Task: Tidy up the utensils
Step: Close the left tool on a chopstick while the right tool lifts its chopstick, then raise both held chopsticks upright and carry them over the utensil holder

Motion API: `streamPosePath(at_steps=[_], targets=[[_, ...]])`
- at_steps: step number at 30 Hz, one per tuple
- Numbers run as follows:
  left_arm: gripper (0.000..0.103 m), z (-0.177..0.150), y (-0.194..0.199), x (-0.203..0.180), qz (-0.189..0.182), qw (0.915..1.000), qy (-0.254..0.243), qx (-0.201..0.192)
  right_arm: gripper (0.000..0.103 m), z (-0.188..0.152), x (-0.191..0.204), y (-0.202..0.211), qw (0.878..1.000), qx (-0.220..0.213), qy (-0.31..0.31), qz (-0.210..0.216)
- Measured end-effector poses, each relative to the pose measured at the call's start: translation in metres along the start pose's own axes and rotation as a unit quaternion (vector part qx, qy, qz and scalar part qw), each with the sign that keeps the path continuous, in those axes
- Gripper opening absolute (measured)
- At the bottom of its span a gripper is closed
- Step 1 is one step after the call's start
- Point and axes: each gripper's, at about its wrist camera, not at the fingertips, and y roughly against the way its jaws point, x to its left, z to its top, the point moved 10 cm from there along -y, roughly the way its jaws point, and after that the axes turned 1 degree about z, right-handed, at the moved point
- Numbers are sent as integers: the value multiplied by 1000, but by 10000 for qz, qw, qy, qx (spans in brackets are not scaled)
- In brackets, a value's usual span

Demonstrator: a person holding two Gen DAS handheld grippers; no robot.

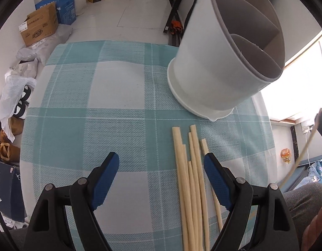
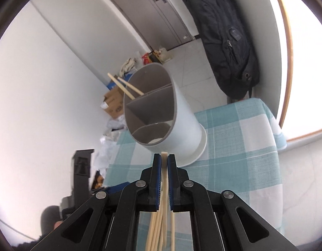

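A white utensil holder (image 1: 219, 62) with grey inner dividers stands on the teal plaid tablecloth (image 1: 110, 125). Several pale wooden chopsticks (image 1: 190, 177) lie side by side on the cloth in front of it. My left gripper (image 1: 161, 167) hangs open over the cloth, its right finger resting just above the bundle's edge. My right gripper (image 2: 164, 156) is shut on a single chopstick (image 2: 165, 171), raised above the table and pointing at the utensil holder (image 2: 161, 108). Two chopsticks (image 2: 125, 85) stand in the holder's far compartment. The held chopstick (image 1: 301, 156) shows at the right edge of the left wrist view.
Cardboard boxes (image 1: 39, 25) and plastic bags (image 1: 16, 96) crowd the floor past the table's far and left sides. A black backpack (image 2: 226, 33) hangs by the window. The remaining chopsticks (image 2: 159, 230) lie below my right gripper. A person's knee (image 1: 303, 200) sits at the near right.
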Motion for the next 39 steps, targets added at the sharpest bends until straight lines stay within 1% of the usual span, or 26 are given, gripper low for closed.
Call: streamPosePath(at_steps=[2,4,5,6,9,14,15,16,18,19,20,21,22,26,30,33,34,39], targets=[[78,5,-2,0,34,10000,11,15,5,1,-5,3,9999,-46,-87,69],[75,8,-4,1,125,9999,-2,45,5,1,-10,7,9999,-68,-126,92],[67,8,-5,1,166,9999,-11,43,5,3,-12,9,9998,-94,-159,120],[61,8,-6,3,188,9998,-13,49,5,5,-13,10,9997,-117,-178,135],[58,8,-12,3,174,9997,49,139,5,8,-16,14,9995,-176,-188,177],[56,11,-15,1,234,9995,118,148,5,6,-16,20,9990,-228,-250,298],[49,13,-16,1,285,9994,105,142,5,6,-17,21,9989,-218,-269,315],[47,14,-17,0,386,9991,70,142,5,6,-17,21,9989,-211,-281,315],[32,16,-19,-1,544,9984,14,159,5,6,-19,22,9988,-210,-308,315],[30,16,-19,-1,592,9981,1,169,5,6,-20,24,9987,-228,-325,317],[23,17,-19,-2,585,9981,7,203,5,7,-20,25,9986,-239,-335,324],[11,17,-20,-3,510,9984,43,224,5,7,-20,25,9985,-248,-342,333],[8,16,-22,-6,367,9989,107,284,5,7,-21,26,9985,-257,-348,337],[4,15,-23,-7,341,9989,159,291,6,7,-20,27,9984,-254,-362,357],[3,20,-17,-3,335,9989,295,144,5,7,-21,28,9984,-290,-349,331],[3,18,-1,-2,286,9989,368,-87,5,7,-22,28,9984,-300,-356,325],[3,15,7,-7,262,9988,378,-175,5,7,-21,28,9984,-302,-350,327],[3,18,45,-12,141,9958,325,-850,5,5,-11,28,9989,-362,-91,273]])
